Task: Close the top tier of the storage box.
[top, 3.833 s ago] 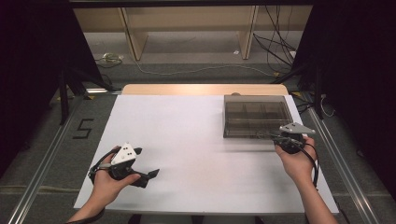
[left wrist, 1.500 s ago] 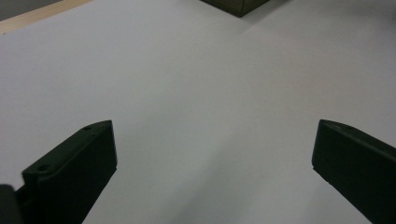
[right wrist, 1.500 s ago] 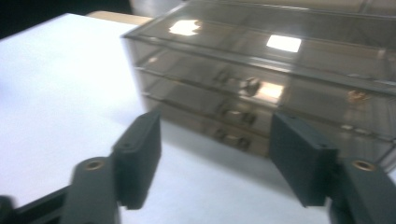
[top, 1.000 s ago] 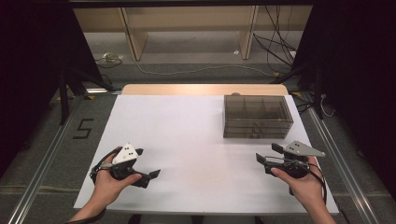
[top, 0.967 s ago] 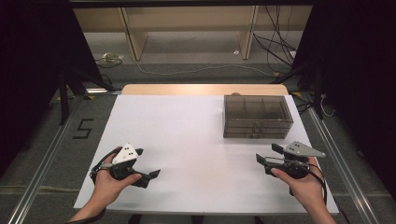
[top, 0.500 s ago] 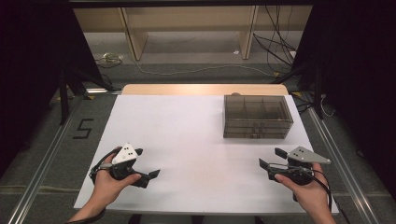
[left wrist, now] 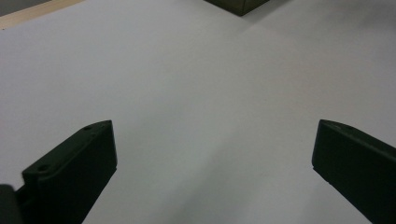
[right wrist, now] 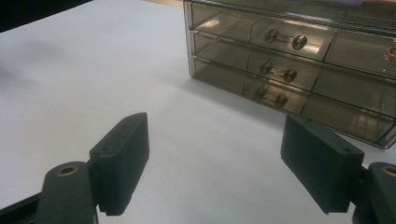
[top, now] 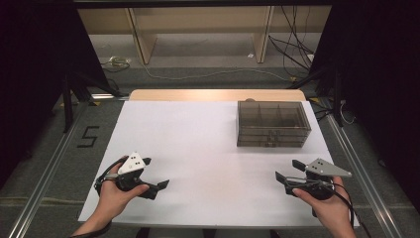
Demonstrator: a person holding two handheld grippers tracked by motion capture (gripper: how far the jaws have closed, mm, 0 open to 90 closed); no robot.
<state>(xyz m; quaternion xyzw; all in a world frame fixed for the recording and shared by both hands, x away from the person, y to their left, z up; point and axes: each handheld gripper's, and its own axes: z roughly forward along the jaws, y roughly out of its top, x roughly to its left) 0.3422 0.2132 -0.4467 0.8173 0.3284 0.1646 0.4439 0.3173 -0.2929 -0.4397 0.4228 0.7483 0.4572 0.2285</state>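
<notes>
A smoky see-through chest of drawers (top: 273,123) stands at the far right of the white table (top: 198,144). Its three drawers with small metal knobs (right wrist: 280,72) face my right gripper (right wrist: 215,135), which hovers open a short way in front of it, nothing between its jaws. From above, the right gripper (top: 289,172) is held near the table's front right, pointing left. My left gripper (top: 157,188) rests at the front left, pointing right. Its jaws (left wrist: 212,154) stand wide apart over bare table, and a corner of the chest (left wrist: 238,3) peeks in at the top.
A strip of wooden tabletop (top: 218,94) shows beyond the white sheet. Metal rails (top: 54,163) run along both sides of the table, and a "5" mark (top: 88,136) is on the floor at left. Cables (top: 198,74) lie on the floor behind.
My right gripper has drawn back from the chest's front right corner toward the table's front edge and turned to point left. The left gripper has stayed put.
</notes>
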